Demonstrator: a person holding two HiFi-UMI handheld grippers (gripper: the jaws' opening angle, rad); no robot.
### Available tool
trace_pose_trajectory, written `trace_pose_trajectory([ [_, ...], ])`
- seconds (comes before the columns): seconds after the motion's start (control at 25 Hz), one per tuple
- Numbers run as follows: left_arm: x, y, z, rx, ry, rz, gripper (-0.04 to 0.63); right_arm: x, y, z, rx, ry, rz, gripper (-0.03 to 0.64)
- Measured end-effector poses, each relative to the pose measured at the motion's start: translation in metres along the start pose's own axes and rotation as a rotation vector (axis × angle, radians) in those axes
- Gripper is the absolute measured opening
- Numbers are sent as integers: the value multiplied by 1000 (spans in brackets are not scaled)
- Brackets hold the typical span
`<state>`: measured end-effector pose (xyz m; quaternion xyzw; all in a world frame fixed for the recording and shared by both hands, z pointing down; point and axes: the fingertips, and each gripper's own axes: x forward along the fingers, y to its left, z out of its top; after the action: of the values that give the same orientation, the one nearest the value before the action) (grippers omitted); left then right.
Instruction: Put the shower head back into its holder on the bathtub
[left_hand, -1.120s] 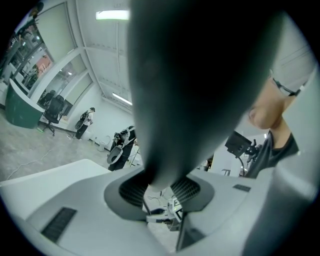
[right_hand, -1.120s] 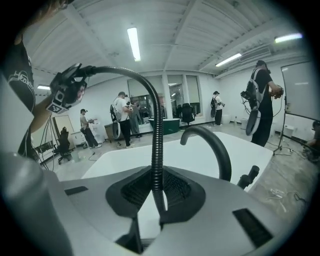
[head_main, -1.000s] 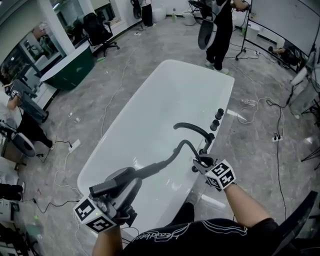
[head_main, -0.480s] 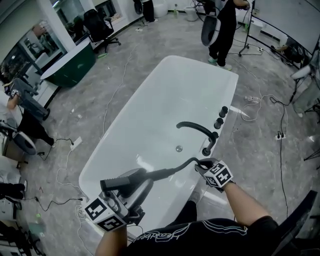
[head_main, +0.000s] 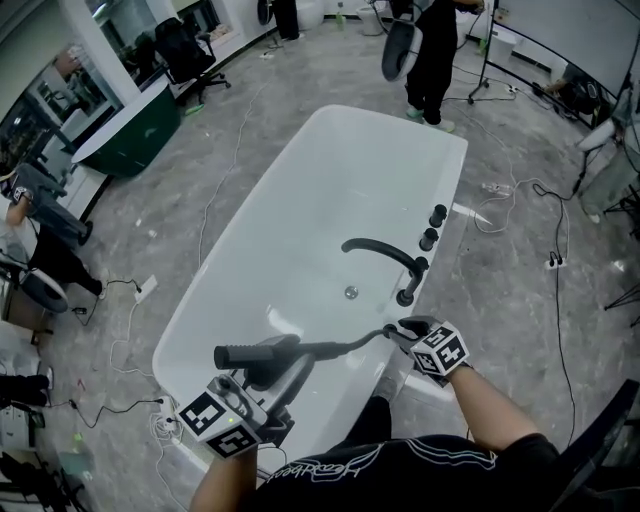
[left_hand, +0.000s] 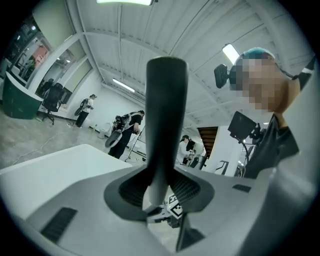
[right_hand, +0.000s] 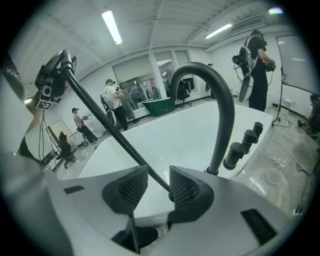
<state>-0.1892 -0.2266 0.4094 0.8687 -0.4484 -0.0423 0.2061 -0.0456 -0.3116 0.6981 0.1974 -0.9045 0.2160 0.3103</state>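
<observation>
The black shower head (head_main: 250, 353) hangs over the near end of the white bathtub (head_main: 300, 180), and my left gripper (head_main: 262, 385) is shut on it. In the left gripper view its handle (left_hand: 165, 110) stands upright between the pads. Its black hose (head_main: 340, 347) runs right to my right gripper (head_main: 400, 330) at the tub's near right rim. In the right gripper view the hose (right_hand: 105, 120) passes between the jaws of that gripper (right_hand: 152, 187), which are opening; a gap shows beside it. The black spout (right_hand: 220, 100) and knobs (right_hand: 245, 140) stand just beyond.
The curved spout (head_main: 380, 255) and two knobs (head_main: 432, 227) sit on the tub's right rim. Cables (head_main: 540, 230) trail over the grey floor on the right. A person (head_main: 430, 50) stands past the tub's far end. A dark green tub (head_main: 130, 140) is at the upper left.
Both hands have come down. The shower head has sunk and shifted right over the tub's near end. The hose, arched high a second ago, now lies nearly level.
</observation>
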Motion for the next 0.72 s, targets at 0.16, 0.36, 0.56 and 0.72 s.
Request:
trace_pose_trajectory([
  [0.16,18,-3,-16,45,49,-8,135,-20,-1,0,46,-49,-9,120],
  [0.36,47,-8,-37,125,114,-20,133,-49,-2,8,58,-116,-28,118],
  [0.56,76,-11,-62,189,182,-44,135,-78,6,13,51,-162,-17,86],
  [0.72,98,-9,-82,223,244,-41,135,-101,15,14,47,-184,-21,46],
])
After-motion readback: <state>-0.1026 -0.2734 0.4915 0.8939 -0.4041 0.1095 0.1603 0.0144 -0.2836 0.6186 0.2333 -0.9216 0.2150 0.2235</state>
